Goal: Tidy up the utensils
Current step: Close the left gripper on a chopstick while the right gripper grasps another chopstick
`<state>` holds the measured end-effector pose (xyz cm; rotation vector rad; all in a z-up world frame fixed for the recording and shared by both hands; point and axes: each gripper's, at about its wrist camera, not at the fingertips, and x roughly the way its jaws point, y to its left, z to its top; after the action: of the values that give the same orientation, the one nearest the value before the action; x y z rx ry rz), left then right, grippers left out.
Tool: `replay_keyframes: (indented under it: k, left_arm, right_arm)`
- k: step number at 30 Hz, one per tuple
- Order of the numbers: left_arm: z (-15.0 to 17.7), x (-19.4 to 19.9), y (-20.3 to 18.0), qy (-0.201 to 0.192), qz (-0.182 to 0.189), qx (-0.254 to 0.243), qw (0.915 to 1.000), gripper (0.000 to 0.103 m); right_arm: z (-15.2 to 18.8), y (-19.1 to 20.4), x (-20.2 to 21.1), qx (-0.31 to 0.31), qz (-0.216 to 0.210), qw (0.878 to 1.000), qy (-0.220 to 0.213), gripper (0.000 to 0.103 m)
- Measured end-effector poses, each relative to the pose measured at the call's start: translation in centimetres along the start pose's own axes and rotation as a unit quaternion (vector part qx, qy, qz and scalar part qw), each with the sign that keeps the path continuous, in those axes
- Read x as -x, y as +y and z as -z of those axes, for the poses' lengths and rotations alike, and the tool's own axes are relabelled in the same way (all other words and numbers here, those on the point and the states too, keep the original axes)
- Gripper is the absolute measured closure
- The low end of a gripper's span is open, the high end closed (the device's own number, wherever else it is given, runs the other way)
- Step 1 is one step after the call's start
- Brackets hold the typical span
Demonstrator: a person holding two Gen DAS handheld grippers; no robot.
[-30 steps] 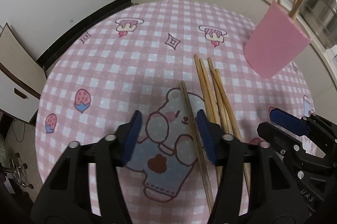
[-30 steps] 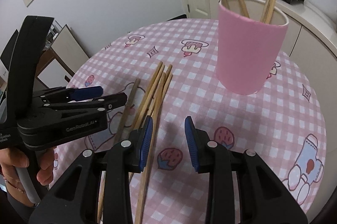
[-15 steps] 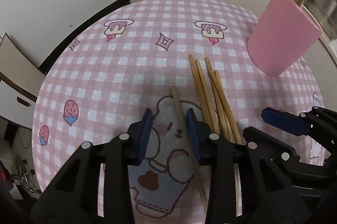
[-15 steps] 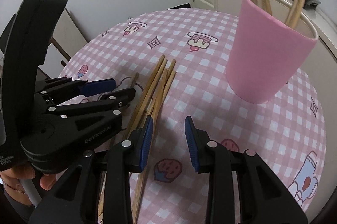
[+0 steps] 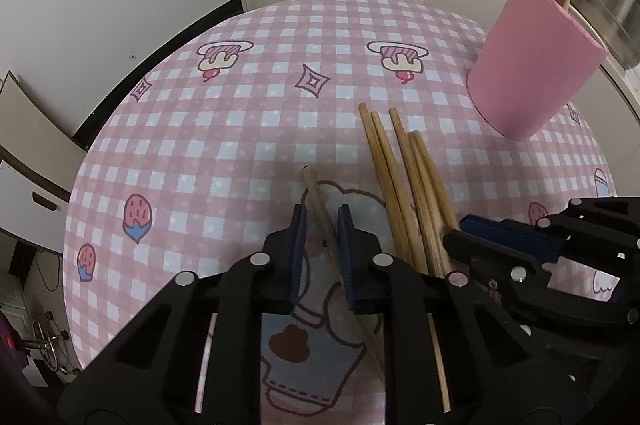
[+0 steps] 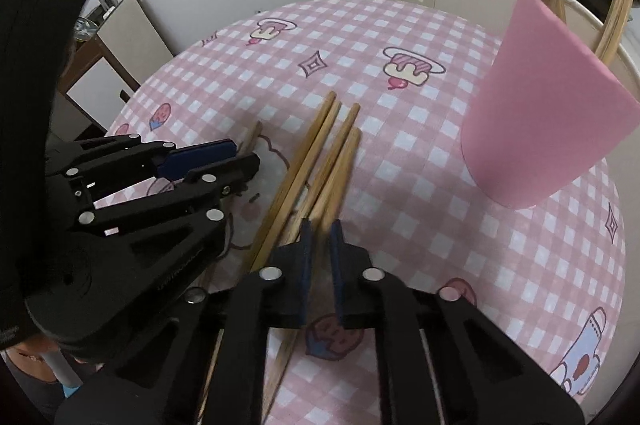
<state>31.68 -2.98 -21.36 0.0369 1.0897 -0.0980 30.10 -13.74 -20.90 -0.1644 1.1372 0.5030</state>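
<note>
On the checked tabletop (image 5: 240, 153), the left claw (image 5: 322, 231) has narrowed around a lone chopstick (image 5: 316, 197), while the right claw (image 6: 320, 237) pinches one from the loose chopstick bundle (image 6: 316, 161) near the pink cup (image 6: 536, 121). These look light, stiff, smooth and likely to roll or pivot; gripping mid-shaft seems steadiest

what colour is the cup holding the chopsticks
Plain pink, no pattern. The cup shows best in the right wrist view.
</note>
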Motion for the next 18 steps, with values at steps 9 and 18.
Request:
replay_keyframes:
  k: [9,18]
  left_arm:
    - [0.2,0.8,1.0,-0.004,0.045,0.036,0.9983,0.097]
    - [0.4,5.8,1.0,-0.044,0.076,0.041,0.9953,0.097]
  right_arm:
    - [0.6,-0.2,2.3,-0.009,-0.002,1.0,-0.028,0.097]
    - [1.1,0.3,4.5,-0.01,-0.005,0.999,-0.043,0.097]
